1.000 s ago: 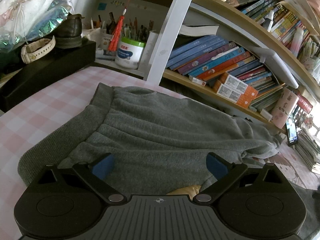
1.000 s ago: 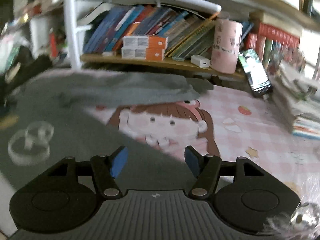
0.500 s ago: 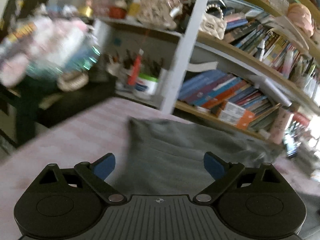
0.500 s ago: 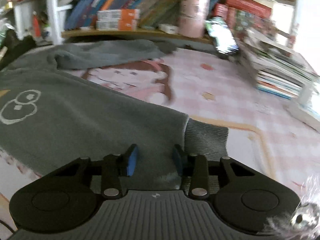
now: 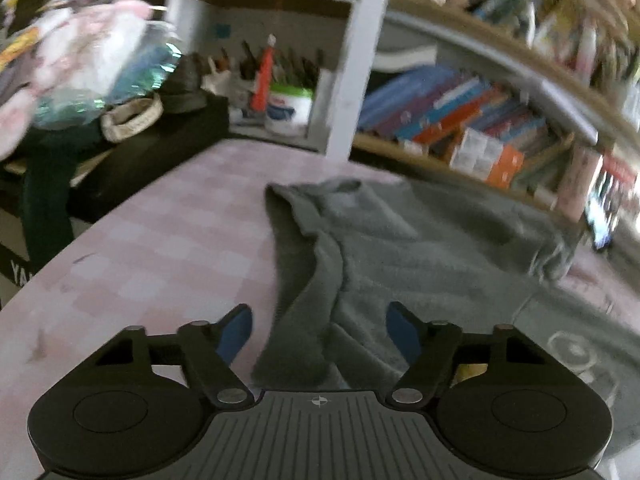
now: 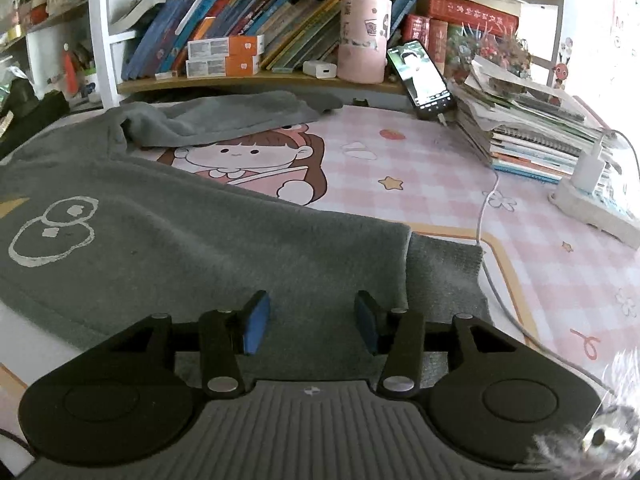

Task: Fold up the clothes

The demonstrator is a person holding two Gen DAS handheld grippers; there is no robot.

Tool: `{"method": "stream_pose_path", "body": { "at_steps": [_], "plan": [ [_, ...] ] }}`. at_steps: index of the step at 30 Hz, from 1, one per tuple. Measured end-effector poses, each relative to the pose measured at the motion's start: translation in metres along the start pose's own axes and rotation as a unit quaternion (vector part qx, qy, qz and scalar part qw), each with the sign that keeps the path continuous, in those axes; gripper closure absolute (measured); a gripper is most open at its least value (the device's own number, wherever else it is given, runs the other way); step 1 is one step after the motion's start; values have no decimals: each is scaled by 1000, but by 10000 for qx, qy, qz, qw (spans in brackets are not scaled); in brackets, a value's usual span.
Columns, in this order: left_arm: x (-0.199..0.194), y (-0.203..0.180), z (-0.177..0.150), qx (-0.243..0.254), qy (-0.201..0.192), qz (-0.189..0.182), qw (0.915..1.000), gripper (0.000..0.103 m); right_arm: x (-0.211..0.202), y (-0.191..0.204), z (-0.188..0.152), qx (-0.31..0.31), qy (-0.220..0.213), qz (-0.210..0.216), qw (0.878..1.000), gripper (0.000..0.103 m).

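A grey fleece sweatshirt [image 6: 208, 240] with a ribbed knit cuff [image 6: 444, 276] lies spread across a pink-and-white checked desk mat [image 6: 440, 172] printed with a cartoon girl, stars and flowers. The left gripper [image 5: 319, 332], black plastic with blue pads, hovers over a bunched sleeve of the same soft, nubby garment [image 5: 400, 248]; its jaws are closing from wide, a fold of fabric lies between them, and the pads do not press on it. The right gripper [image 6: 312, 322] sits low over the sleeve end just short of the cuff, its jaws at a middling gap and opening, cloth below them but not pinched. A white outline motif of two joined rings [image 6: 52, 232] is printed on the chest. Behind the mat, a wooden shelf holds leaning paperback books [image 6: 248, 28], two orange-and-white cartons [image 6: 224, 56] whose print is too small to read, a pink cylindrical paper roll [image 6: 364, 40] and a propped smartphone [image 6: 424, 76] with a lit screen. A stack of notebooks [image 6: 536, 136] and a white power strip [image 6: 592, 204] stand at right. The left view is motion-blurred.
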State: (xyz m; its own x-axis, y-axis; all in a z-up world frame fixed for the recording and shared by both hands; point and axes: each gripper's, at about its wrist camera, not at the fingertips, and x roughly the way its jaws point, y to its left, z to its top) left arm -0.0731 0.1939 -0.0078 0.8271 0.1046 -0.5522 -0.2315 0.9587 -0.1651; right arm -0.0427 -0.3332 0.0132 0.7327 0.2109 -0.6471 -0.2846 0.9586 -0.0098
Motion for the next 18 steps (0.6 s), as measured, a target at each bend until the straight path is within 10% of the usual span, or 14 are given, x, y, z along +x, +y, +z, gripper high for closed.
{"method": "stream_pose_path", "body": {
  "at_steps": [4, 18],
  "plan": [
    [13, -2, 3, 360, 64, 183, 9992, 80, -2, -2, -1, 42, -27, 58, 10000, 58],
    [-14, 64, 12, -264, -98, 830, 9962, 81, 2, 47, 9, -209, -141, 1110, 9935, 47]
  ]
}}
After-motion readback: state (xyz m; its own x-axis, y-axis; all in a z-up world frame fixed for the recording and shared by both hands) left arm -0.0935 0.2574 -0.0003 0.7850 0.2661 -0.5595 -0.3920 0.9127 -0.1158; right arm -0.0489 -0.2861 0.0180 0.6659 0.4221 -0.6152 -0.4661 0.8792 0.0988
